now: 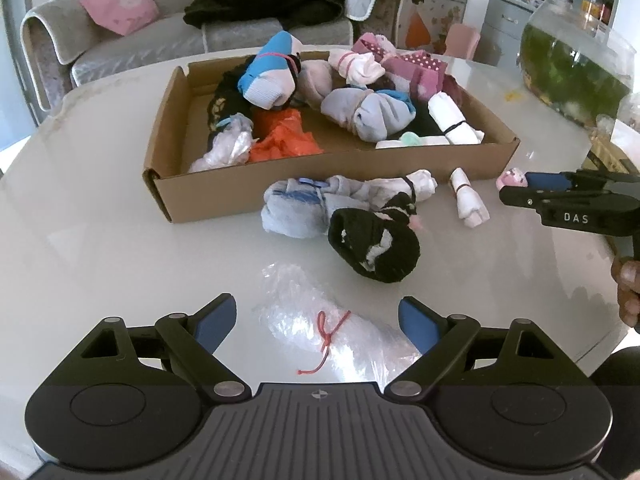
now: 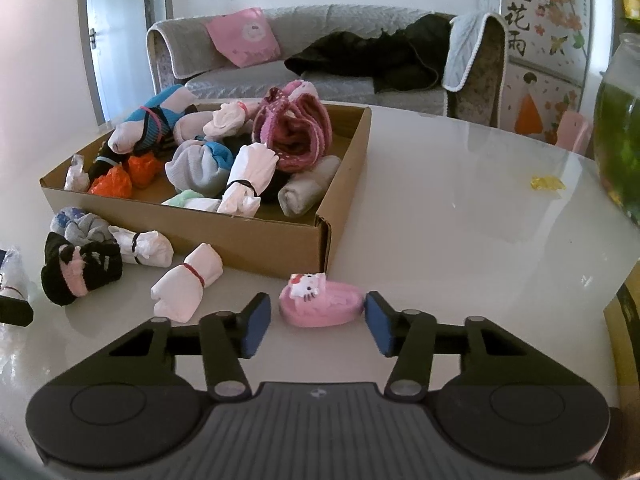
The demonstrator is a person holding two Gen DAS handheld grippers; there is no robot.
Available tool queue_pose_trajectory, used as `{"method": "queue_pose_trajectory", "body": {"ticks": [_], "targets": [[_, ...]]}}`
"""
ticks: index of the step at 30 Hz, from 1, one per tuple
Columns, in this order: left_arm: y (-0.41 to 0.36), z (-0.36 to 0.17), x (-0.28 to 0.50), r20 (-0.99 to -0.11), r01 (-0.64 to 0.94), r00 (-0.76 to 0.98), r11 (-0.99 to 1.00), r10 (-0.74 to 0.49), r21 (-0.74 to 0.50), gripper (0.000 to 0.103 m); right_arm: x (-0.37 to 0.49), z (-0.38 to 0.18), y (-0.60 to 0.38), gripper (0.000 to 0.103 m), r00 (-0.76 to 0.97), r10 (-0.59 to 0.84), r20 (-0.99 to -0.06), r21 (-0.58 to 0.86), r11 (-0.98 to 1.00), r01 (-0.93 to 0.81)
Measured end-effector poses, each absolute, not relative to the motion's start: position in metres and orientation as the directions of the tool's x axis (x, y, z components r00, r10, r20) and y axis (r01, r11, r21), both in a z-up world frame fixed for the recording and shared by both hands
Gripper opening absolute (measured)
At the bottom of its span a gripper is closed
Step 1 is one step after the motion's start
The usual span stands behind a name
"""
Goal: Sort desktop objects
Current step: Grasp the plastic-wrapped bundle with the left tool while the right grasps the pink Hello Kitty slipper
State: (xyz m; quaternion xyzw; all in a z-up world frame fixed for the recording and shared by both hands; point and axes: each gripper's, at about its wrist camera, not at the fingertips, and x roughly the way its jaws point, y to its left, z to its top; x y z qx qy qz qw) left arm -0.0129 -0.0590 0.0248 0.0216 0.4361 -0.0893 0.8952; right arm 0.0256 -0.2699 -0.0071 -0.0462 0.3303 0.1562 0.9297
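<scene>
A small pink cat-face slipper [image 2: 320, 306] lies on the white table just in front of the box corner. My right gripper [image 2: 318, 326] straddles it: the right pad sits at its end, and a thin gap shows at the left pad. It counts as open. In the left wrist view that gripper [image 1: 520, 188] reaches in from the right beside the slipper [image 1: 510, 179]. My left gripper [image 1: 316, 322] is wide open over a clear bubble-wrap bundle [image 1: 332, 332] tied with red string, without touching it. The cardboard box [image 1: 168, 196] holds several sock bundles and bags.
Loose on the table before the box lie a black sock bundle [image 1: 372, 244], a light blue bundle [image 1: 296, 208] and a white roll [image 1: 468, 200]. A glass bowl of green water [image 2: 620, 140] stands at the right, with a yellow wrapper [image 2: 546, 183] beside it. A sofa stands behind.
</scene>
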Motion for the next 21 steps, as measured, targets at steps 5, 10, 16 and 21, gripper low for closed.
{"method": "queue_pose_trajectory", "body": {"ticks": [5,10,16,21], "targets": [[-0.052,0.028,-0.023,-0.785,0.165,0.603,0.985,-0.142,-0.052,0.092,0.025,-0.007,-0.268,0.047,0.736,0.264,-0.624,0.015,0.945,-0.327],[-0.057,0.023,-0.021,-0.791,0.161,0.6,0.987,-0.119,-0.026,0.092,0.027,-0.009,-0.264,0.056,0.741,0.267,-0.616,0.014,0.944,-0.328],[-0.065,0.011,-0.021,-0.8,0.158,0.594,0.987,-0.086,0.011,0.092,0.026,-0.009,-0.26,0.049,0.747,0.264,-0.61,0.011,0.946,-0.325],[-0.065,0.013,-0.023,-0.798,0.165,0.595,0.986,-0.092,0.009,0.085,0.022,-0.008,-0.26,0.044,0.747,0.271,-0.607,0.014,0.943,-0.332]]}}
